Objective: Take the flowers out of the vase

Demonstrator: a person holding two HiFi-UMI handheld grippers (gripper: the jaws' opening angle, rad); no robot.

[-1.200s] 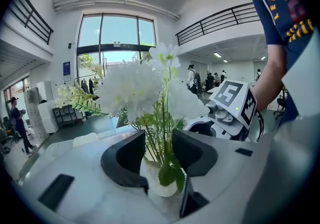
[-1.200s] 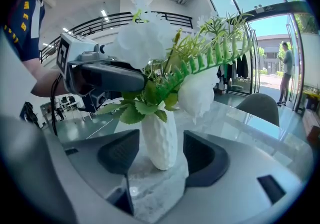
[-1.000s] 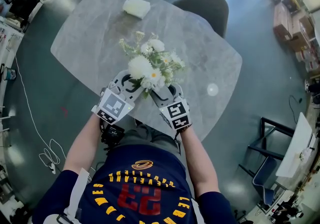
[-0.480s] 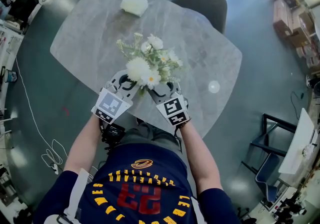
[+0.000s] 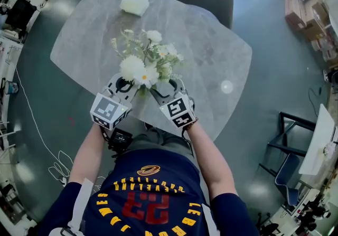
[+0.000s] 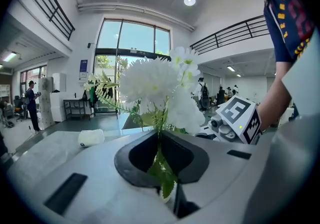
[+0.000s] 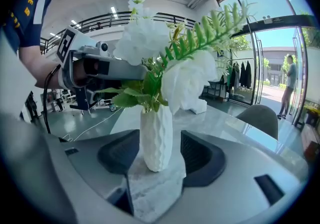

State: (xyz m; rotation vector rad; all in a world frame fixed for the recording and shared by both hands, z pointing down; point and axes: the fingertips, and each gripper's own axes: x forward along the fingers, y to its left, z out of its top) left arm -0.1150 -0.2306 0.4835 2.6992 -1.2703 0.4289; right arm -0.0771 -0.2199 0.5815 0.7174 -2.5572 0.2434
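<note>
The left gripper (image 6: 161, 143) had just been closing, and its jaws were nearly together on the green stems (image 6: 160, 165) of the flowers (image 6: 150, 80), which were white and full. The stems stood upright in the white ribbed vase (image 7: 156, 138) on the table (image 5: 211, 50), so I judge the pull must go straight up. The right gripper (image 7: 157, 154) was open, with the vase between its jaws and not clearly pressed.
</note>
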